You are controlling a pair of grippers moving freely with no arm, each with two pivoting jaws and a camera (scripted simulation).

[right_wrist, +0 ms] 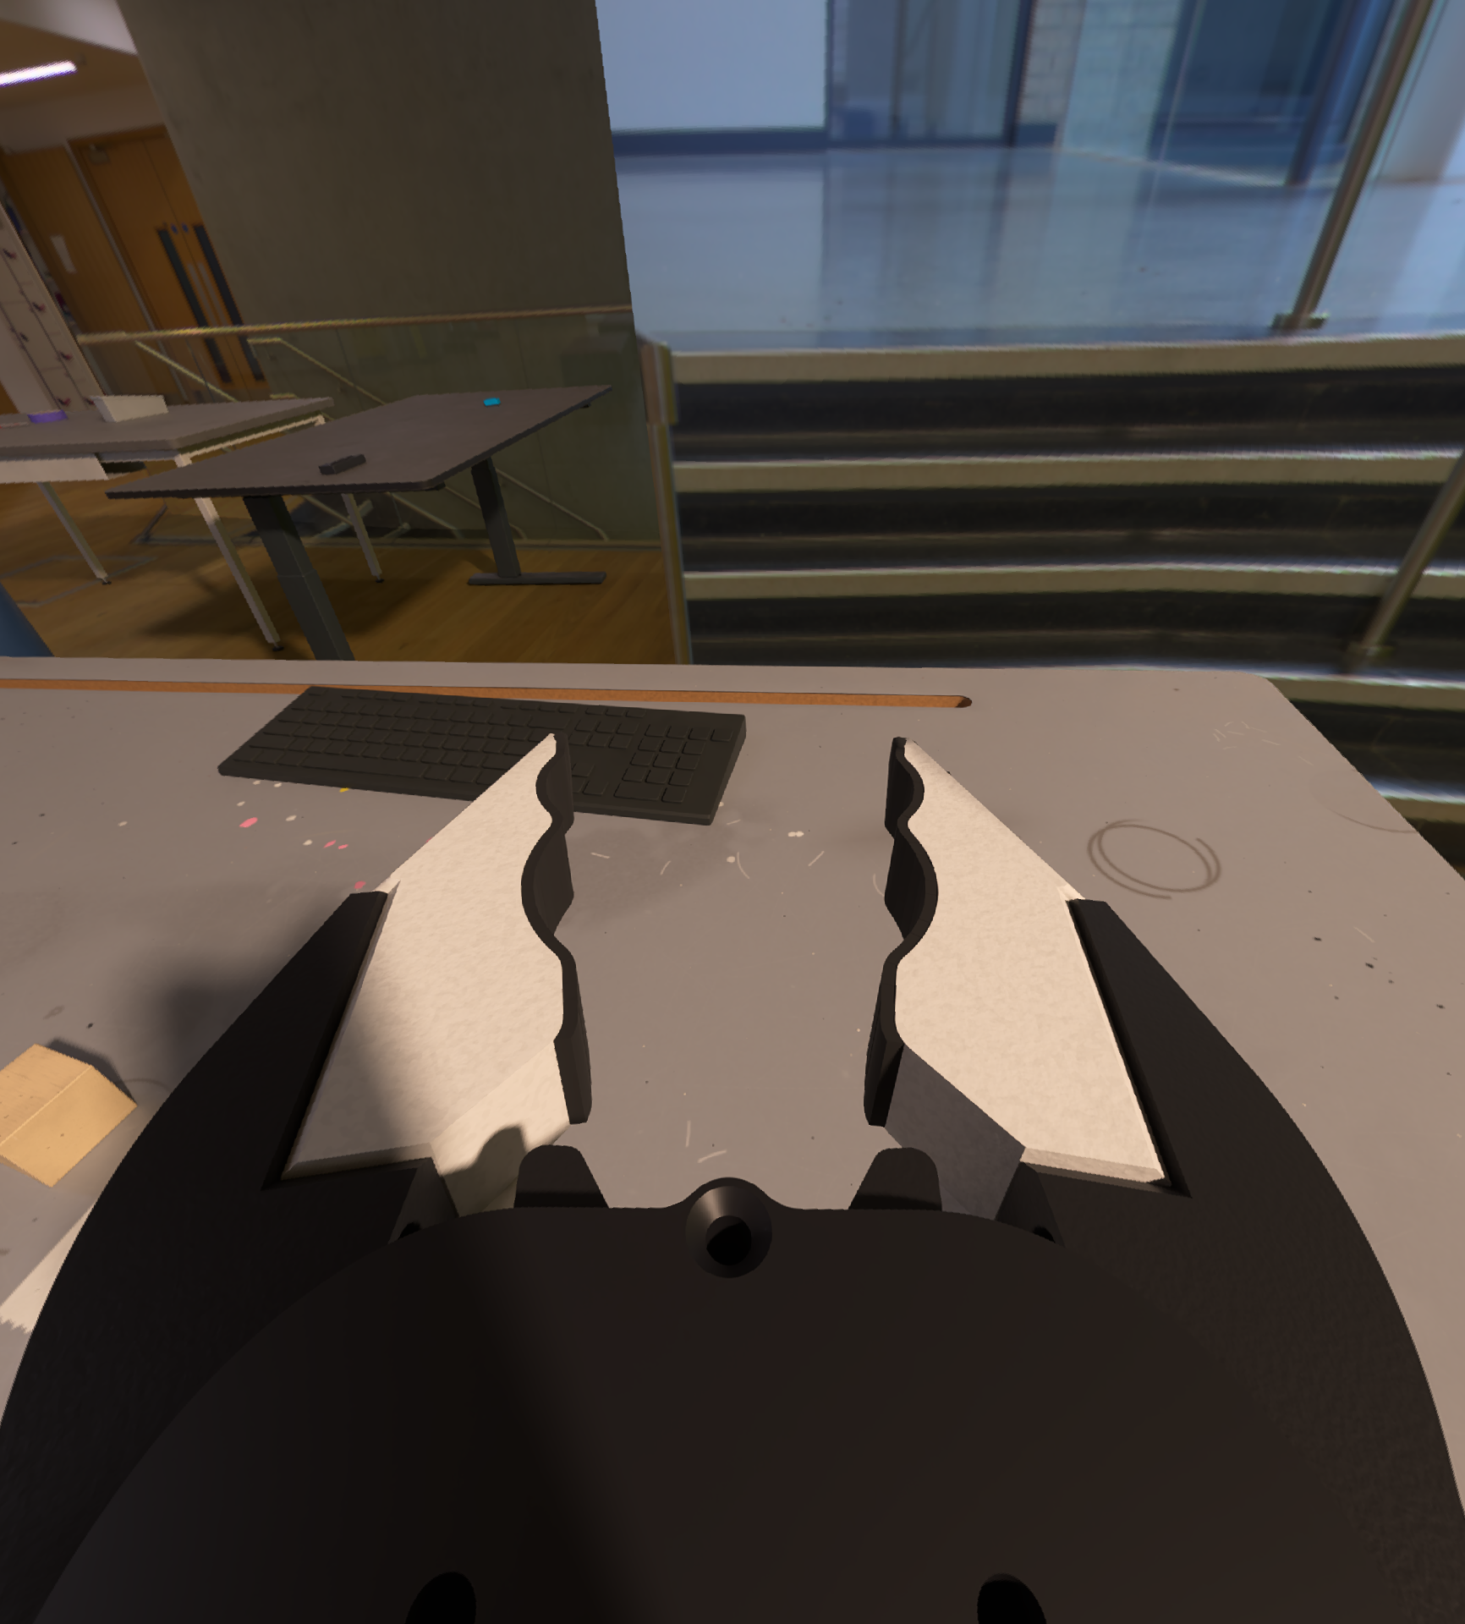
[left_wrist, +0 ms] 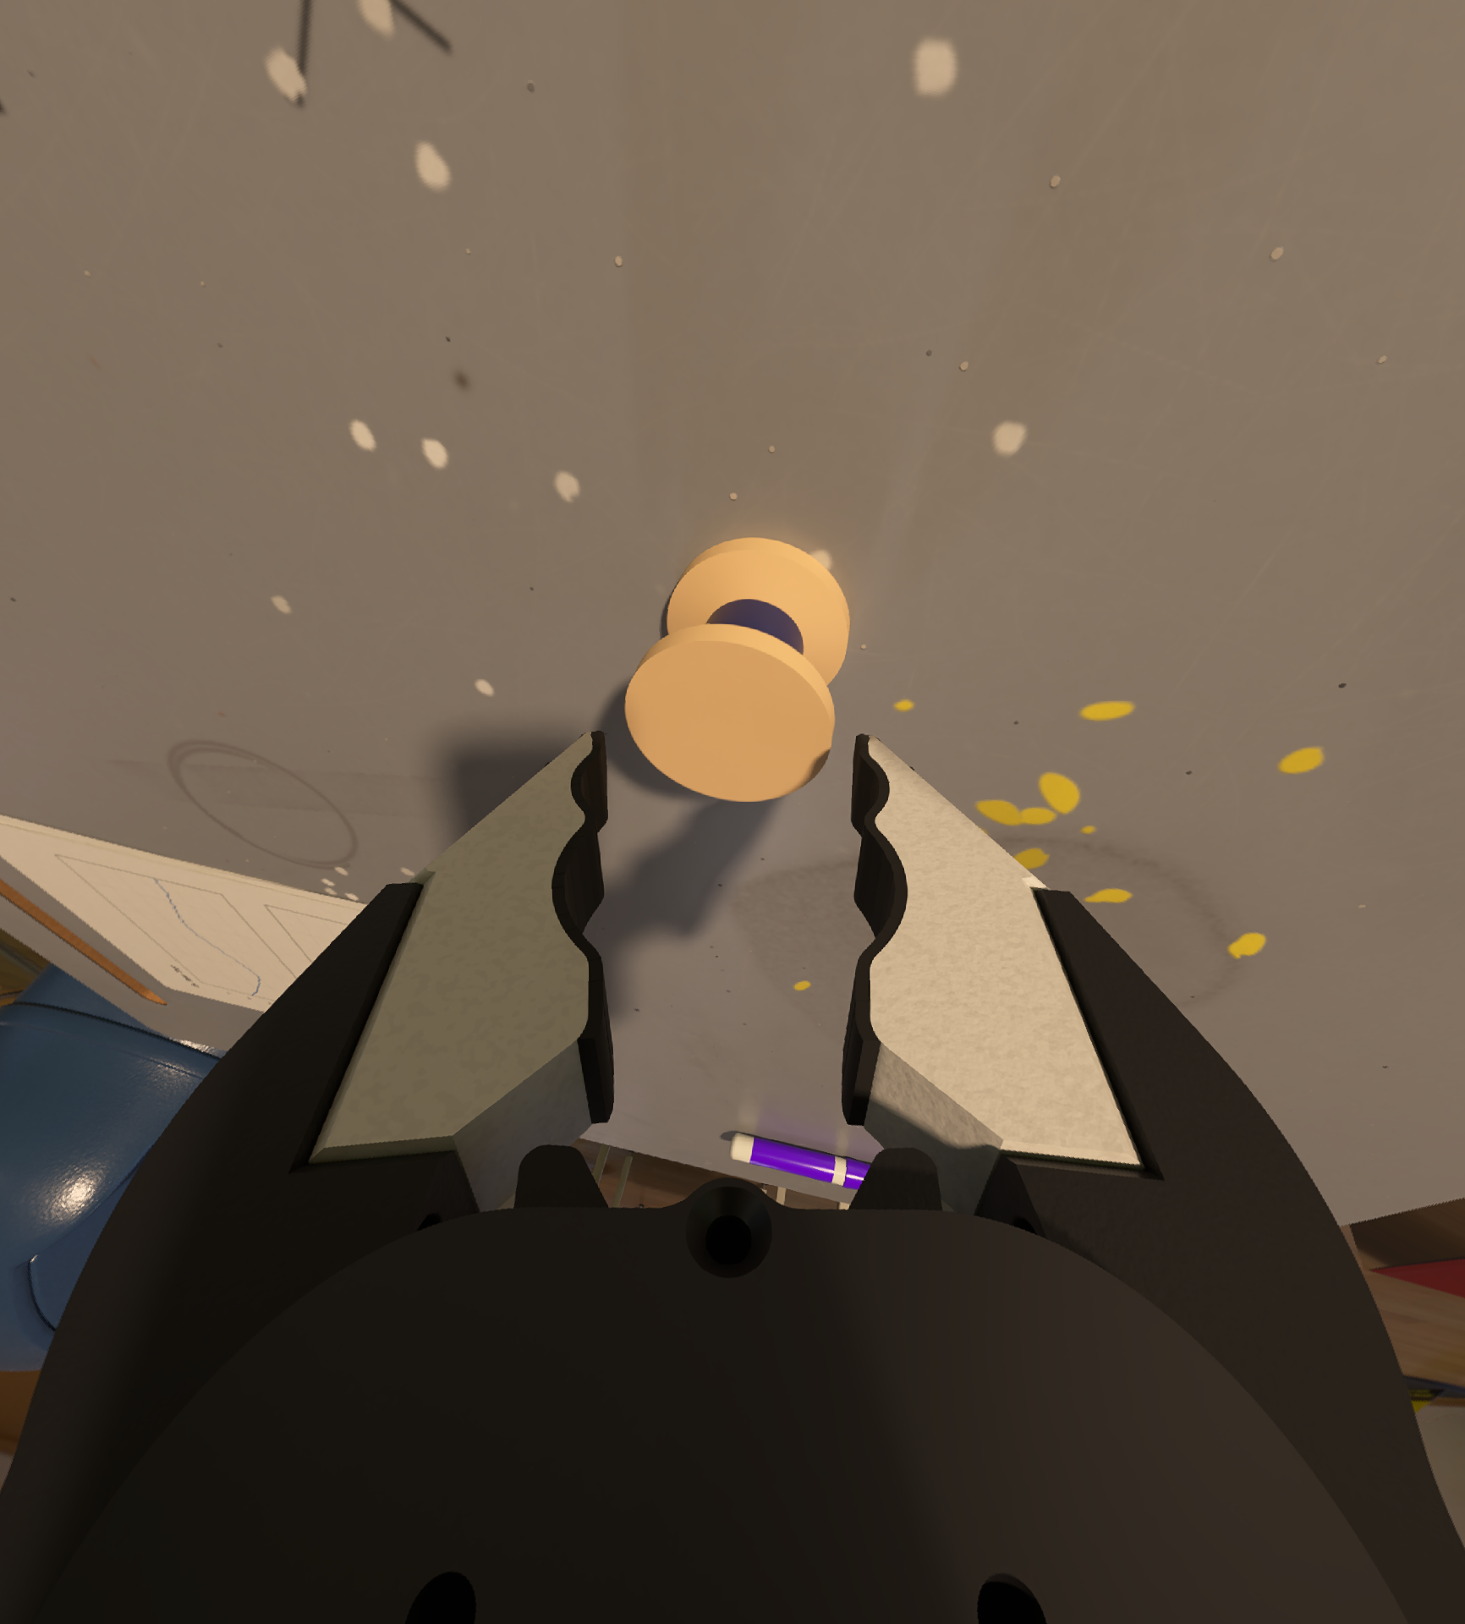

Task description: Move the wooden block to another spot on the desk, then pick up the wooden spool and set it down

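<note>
In the left wrist view a light wooden spool (left_wrist: 733, 672) with a dark purple core lies on its side on the grey desk (left_wrist: 799, 308). My left gripper (left_wrist: 727, 747) looks down on it, open and empty, with the spool's near flange just past its fingertips. In the right wrist view the wooden block (right_wrist: 35, 1112), a flat pale slab, lies on the desk at the lower left. My right gripper (right_wrist: 725, 747) is open and empty, above the desk, to the right of the block.
A black keyboard (right_wrist: 413, 747) lies beyond the right gripper, near the desk's far edge. A purple marker (left_wrist: 799, 1160) lies at the desk edge under the left gripper. White papers (left_wrist: 175, 914) lie at the left, beside a blue rounded object (left_wrist: 35, 1178). Stairs (right_wrist: 1063, 527) lie behind the desk.
</note>
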